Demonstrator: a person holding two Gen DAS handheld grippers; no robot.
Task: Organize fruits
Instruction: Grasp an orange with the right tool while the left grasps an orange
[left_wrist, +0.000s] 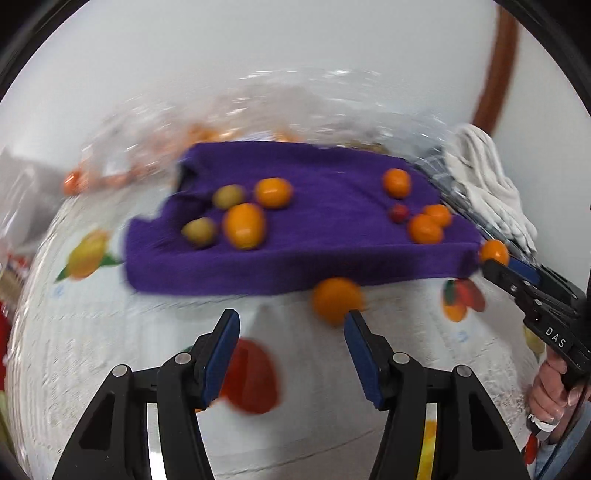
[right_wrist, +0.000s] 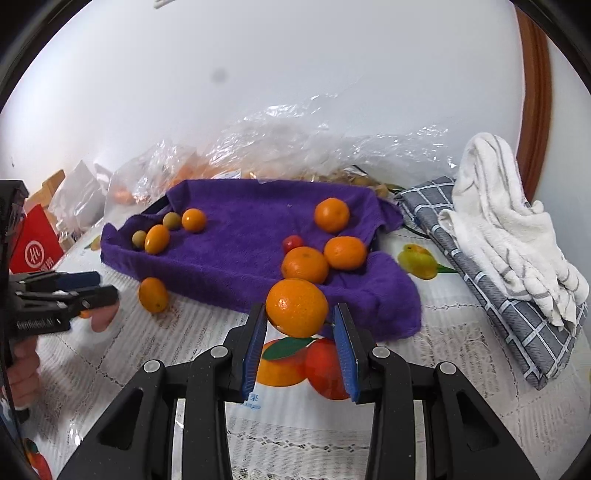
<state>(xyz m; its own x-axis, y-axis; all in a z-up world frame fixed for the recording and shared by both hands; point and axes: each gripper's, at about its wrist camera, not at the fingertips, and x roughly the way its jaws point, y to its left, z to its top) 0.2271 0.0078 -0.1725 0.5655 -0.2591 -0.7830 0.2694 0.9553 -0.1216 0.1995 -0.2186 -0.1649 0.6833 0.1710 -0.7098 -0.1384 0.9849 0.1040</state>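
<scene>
Right tongs (right_wrist: 299, 325) grip an orange (right_wrist: 296, 307); left tongs (left_wrist: 291, 332) gape wide, holding nothing.

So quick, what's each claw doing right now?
Left claw: open, holding nothing.
Right claw: closed on an orange.

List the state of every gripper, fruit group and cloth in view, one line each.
Right gripper: shut on an orange, just off the towel's near edge.
Left gripper: open, empty.
Kumquat: loose on the tablecloth, off the towel.
Purple towel: spread flat, edges rumpled.
Three oranges: resting on the towel's right part.
White cloth: crumpled on the checked cloth.
Plastic bags: crinkled, behind the towel.
</scene>
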